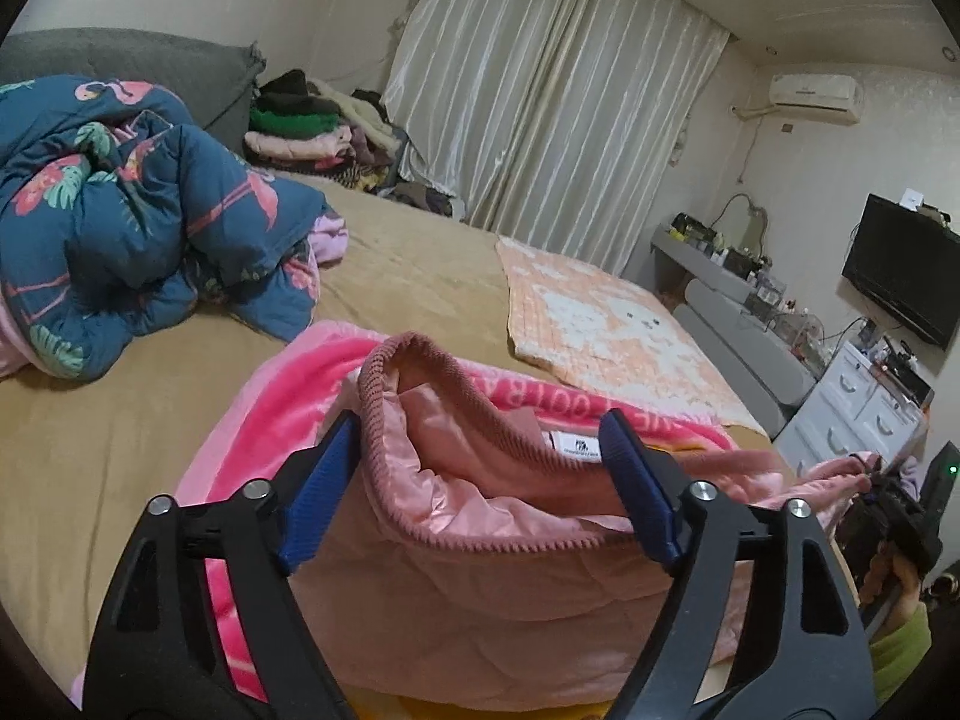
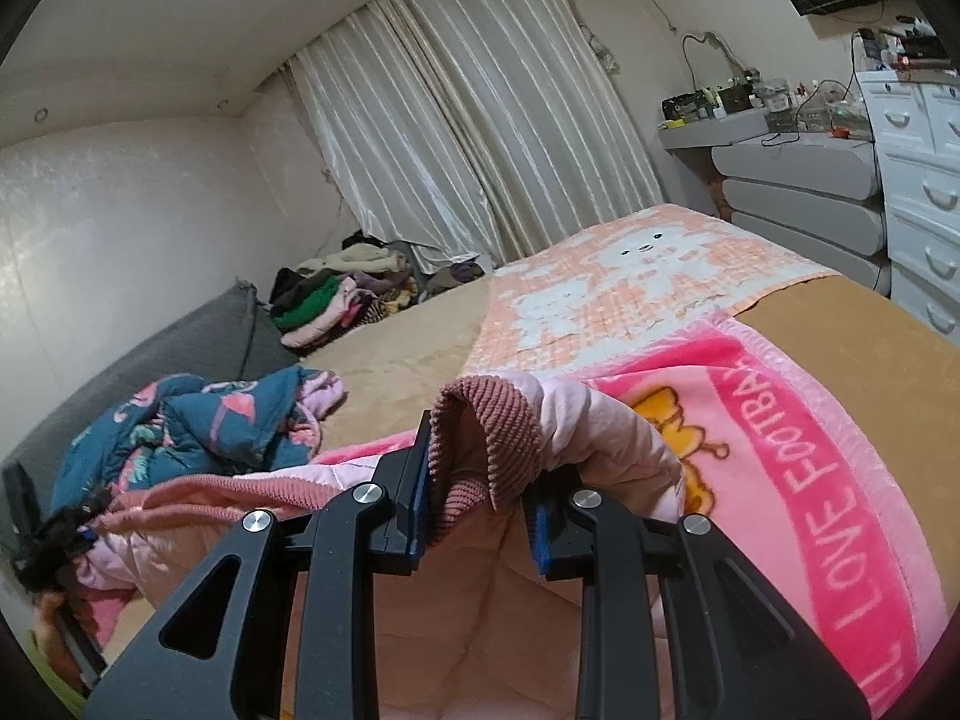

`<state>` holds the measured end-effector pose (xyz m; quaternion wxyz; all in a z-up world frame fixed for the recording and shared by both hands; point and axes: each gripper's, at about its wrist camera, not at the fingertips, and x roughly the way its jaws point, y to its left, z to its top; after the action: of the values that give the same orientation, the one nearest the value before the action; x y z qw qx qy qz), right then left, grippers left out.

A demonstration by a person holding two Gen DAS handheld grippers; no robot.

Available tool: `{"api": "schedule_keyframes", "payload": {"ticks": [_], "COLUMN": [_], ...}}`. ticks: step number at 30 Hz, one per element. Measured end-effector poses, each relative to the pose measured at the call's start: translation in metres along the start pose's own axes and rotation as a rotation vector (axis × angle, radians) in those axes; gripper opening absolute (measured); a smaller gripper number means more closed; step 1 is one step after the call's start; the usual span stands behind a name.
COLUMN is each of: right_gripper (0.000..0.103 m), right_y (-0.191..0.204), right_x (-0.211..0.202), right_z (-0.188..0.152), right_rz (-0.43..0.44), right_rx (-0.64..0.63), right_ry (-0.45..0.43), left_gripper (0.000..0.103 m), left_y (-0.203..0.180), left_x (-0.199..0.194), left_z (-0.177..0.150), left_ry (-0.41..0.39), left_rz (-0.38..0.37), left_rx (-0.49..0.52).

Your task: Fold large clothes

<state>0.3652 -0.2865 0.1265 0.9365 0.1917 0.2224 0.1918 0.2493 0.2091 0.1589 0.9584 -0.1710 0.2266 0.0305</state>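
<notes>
1. Pink quilted jacket [image 1: 480, 570] with a darker ribbed trim lies on a bright pink blanket [image 2: 810, 462] spread over the tan bed [image 1: 120, 420].
2. The left gripper [image 1: 480, 480] stands wide apart, its blue pads on either side of the jacket's ribbed collar [image 1: 456, 384]; the left pad sits against the trim, the right pad beside the white label, and neither presses the fabric.
3. The right gripper [image 2: 474, 504] is clamped on a ribbed cuff [image 2: 486, 420] at the jacket's other end, and the cloth bunches up above its pads.
4. A crumpled blue floral duvet [image 1: 120, 210] sits near the grey headboard [image 1: 120, 60], well apart from the jacket.
5. An orange-and-white checked blanket [image 2: 630, 276] lies farther down the bed, just beyond the pink one.
</notes>
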Motion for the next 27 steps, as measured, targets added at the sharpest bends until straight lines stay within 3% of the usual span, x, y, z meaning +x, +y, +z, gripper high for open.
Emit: {"api": "schedule_keyframes", "payload": {"ticks": [10, 12, 17, 22, 27], "right_gripper": [0.024, 0.024, 0.024, 0.025, 0.044], "right_y": [0.000, 0.000, -0.010, -0.035, -0.053], "right_x": [0.036, 0.045, 0.083, 0.115, 0.123], "right_z": [0.000, -0.001, -0.002, -0.011, -0.017], "right_rz": [-0.070, -0.086, -0.160, -0.197, -0.129], "right_rx": [-0.020, -0.022, -0.019, 0.064, 0.178], "right_ry": [0.033, 0.044, 0.109, 0.177, 0.208], "left_gripper": [0.086, 0.092, 0.092, 0.092, 0.092], "left_y": [0.016, 0.020, 0.045, 0.071, 0.087], "left_x": [-0.022, -0.013, 0.031, 0.068, 0.084], "left_z": [0.003, 0.000, -0.025, -0.055, -0.070], "left_ry": [-0.143, -0.109, 0.031, 0.152, 0.211], "left_rz": [0.032, 0.050, 0.113, 0.152, 0.153], "left_rx": [-0.002, 0.019, 0.024, 0.010, -0.007]}}
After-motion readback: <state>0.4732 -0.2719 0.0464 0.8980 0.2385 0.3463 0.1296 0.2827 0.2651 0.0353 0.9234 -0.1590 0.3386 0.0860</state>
